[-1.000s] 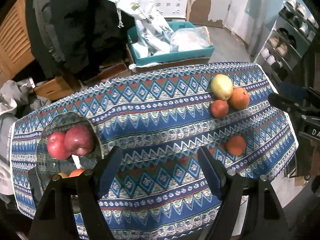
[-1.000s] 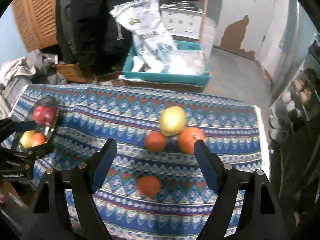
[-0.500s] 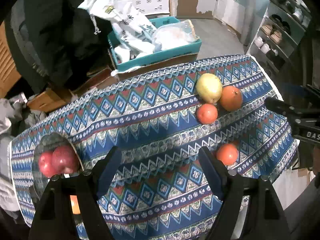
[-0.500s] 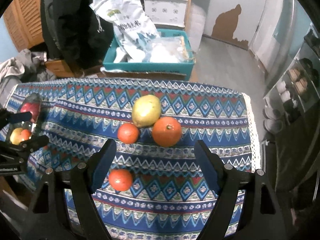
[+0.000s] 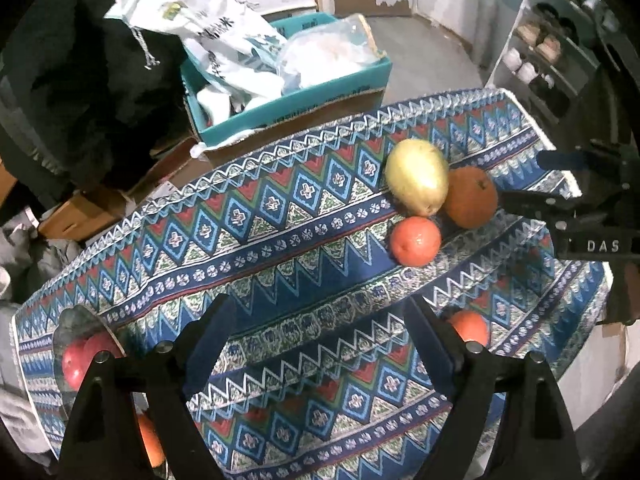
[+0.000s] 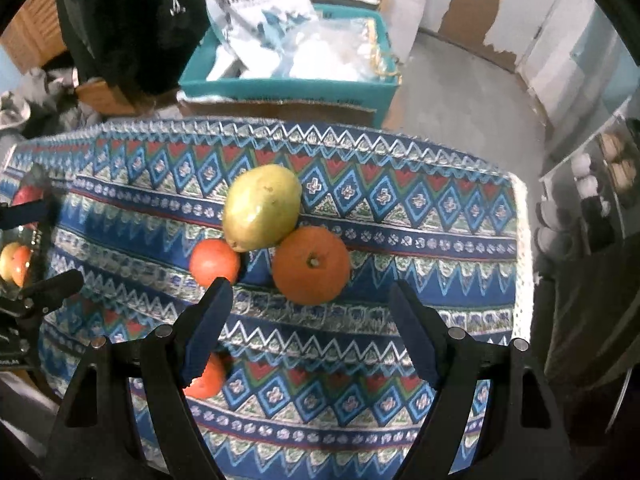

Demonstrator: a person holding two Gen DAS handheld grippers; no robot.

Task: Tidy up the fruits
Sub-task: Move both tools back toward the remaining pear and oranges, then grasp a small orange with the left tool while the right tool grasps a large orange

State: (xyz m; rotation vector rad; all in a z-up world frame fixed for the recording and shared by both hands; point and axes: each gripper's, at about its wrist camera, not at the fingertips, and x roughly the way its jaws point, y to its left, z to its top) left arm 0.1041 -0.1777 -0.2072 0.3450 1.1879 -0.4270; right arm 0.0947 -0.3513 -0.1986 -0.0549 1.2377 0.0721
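A yellow-green pear (image 6: 262,208), a large orange (image 6: 312,266) and a small orange (image 6: 214,262) lie bunched on the patterned tablecloth (image 6: 400,208). Another small orange (image 6: 206,378) sits nearer, partly behind my right gripper's left finger. My right gripper (image 6: 308,320) is open and empty, just short of the large orange. In the left wrist view the same pear (image 5: 416,178), large orange (image 5: 472,198) and small oranges (image 5: 416,242) (image 5: 470,326) show. My left gripper (image 5: 316,344) is open and empty over the cloth. A glass plate (image 5: 66,324) at far left holds red apples (image 5: 78,360) and an orange.
A teal box (image 5: 296,92) with white bags stands behind the table on the floor. A person in dark clothes (image 5: 80,60) stands at the back left. A shelf with cups (image 5: 552,52) is at the right. The table's right edge (image 6: 524,240) is near the fruit.
Both grippers have moved forward toward the fruit cluster, which now looks larger. The left gripper has swung right, away from the plate. Both stayed open.
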